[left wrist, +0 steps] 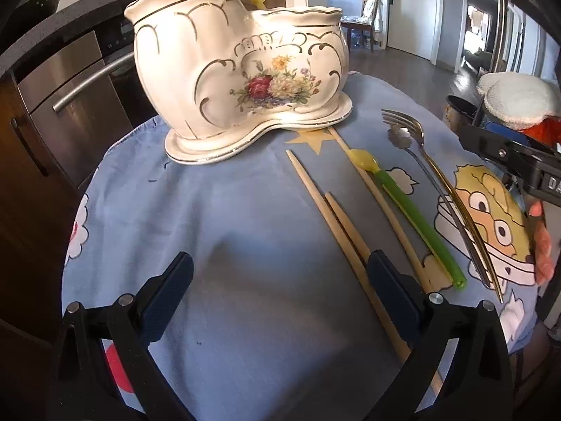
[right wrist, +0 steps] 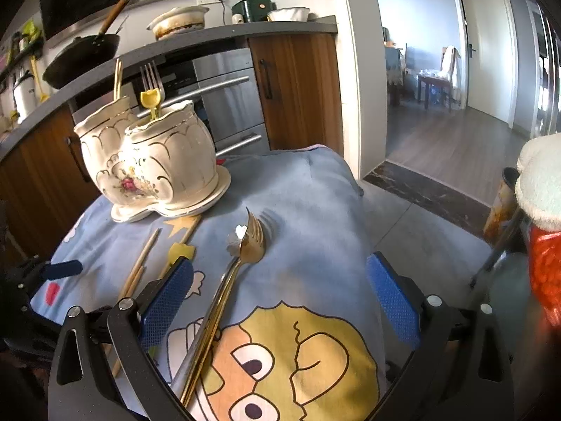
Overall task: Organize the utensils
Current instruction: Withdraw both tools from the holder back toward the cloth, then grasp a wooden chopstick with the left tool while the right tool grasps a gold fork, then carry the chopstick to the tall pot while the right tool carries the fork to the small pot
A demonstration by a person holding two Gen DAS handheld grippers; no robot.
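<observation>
With the left gripper (left wrist: 280, 294) and right gripper (right wrist: 280, 298) both spread wide and empty above the surface, the gold fork (right wrist: 224, 301) and what looks like a spoon (left wrist: 434, 189), lying touching at right, could lift together or slide on the cloth (left wrist: 210, 210).

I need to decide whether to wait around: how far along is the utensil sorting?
Partly done: the ceramic holder already has chopsticks, a fork and a yellow spoon standing in it. Nothing is in hand; the left hand-held gripper and right hand-held gripper are open. Left on the cloth: three chopsticks, the green-handled spoon, a gold fork and a silver spoon.
</observation>
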